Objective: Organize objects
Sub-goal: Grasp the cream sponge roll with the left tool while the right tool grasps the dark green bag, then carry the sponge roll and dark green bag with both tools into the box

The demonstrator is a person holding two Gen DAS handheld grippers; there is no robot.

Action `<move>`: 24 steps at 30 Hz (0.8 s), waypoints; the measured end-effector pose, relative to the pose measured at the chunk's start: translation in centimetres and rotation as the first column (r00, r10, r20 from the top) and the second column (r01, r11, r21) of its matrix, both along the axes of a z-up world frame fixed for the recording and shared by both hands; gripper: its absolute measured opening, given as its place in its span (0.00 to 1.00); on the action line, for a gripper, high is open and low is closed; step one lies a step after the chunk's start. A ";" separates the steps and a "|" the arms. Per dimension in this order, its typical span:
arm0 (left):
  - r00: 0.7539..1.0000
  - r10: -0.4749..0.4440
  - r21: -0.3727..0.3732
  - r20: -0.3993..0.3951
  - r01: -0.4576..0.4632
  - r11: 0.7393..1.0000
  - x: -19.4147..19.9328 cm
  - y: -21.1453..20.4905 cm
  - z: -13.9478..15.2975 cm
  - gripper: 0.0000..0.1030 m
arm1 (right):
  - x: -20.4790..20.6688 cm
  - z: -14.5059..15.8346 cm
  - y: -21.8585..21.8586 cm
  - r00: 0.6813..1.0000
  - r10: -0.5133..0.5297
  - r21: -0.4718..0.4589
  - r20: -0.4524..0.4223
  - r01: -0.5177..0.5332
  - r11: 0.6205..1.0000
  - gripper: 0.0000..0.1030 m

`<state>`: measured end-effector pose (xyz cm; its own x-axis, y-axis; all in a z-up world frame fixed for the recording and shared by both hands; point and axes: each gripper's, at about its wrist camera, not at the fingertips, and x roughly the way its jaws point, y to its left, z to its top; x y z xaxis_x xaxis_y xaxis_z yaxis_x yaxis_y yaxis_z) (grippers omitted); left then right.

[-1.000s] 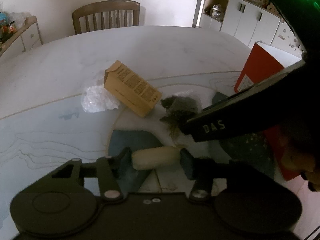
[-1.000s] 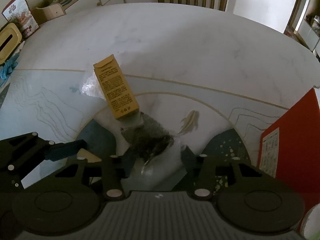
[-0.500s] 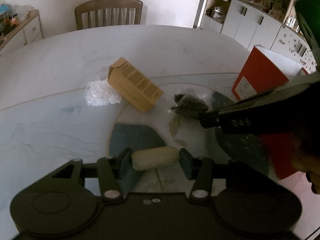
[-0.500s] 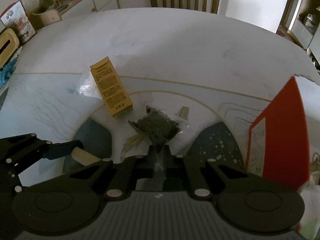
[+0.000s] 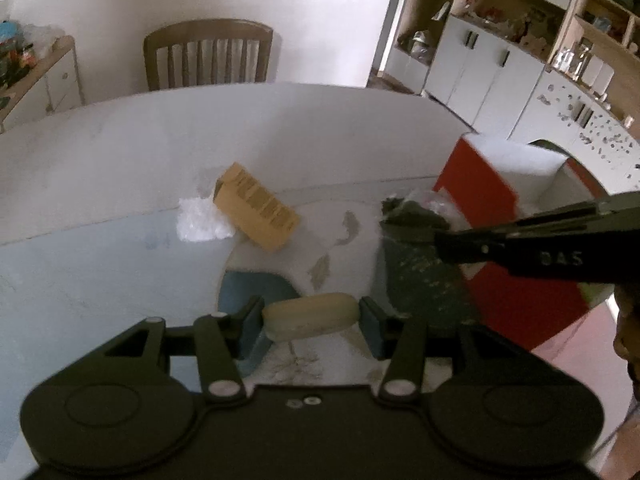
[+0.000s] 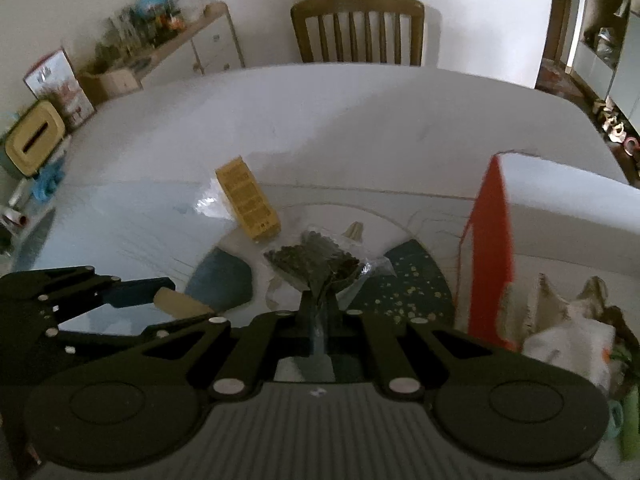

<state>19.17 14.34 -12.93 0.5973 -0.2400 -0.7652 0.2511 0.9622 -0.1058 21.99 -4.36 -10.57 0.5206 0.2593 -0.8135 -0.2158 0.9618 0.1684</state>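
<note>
The clear bag of dark dried leaves [image 6: 316,258] is pinched at its near end by the right gripper [image 6: 320,312], whose jaws are fully closed on the plastic. 1 second ago these jaws stood open around the bag on the table; now the bag hangs above the table [image 6: 360,120], closer to the red box [image 6: 490,248] on the right. The left gripper [image 5: 312,316] holds a cream oval bar [image 5: 310,316] between its half-open jaws, both pads touching its ends, as before. The yellow carton [image 5: 256,212] lies farther left on the table, partly on a crumpled clear wrapper [image 5: 202,224]. The contents of the red box are blurred and cut off at the right edge.
</note>
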 end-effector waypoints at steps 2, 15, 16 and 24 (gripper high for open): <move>1.000 -0.012 -0.008 0.010 0.012 1.000 -0.3 -0.4 1.0 0.49 | -0.9 1.1 -0.5 1.000 -0.009 0.017 0.015 0.009 1.000 0.03; 0.991 -0.123 -0.022 0.061 0.125 0.992 -1.8 -7.5 6.2 0.49 | -6.2 6.8 -6.7 0.993 -0.088 0.092 0.081 0.080 0.993 0.03; 0.989 -0.133 -0.022 0.066 0.135 0.991 -1.8 -8.4 6.4 0.49 | -6.5 7.0 -7.4 0.992 -0.093 0.092 0.086 0.085 0.992 0.03; 0.980 -0.187 -0.010 0.069 0.188 0.982 -1.4 -15.1 6.1 0.49 | -8.1 7.4 -13.6 0.983 -0.157 0.087 0.100 0.148 0.985 0.03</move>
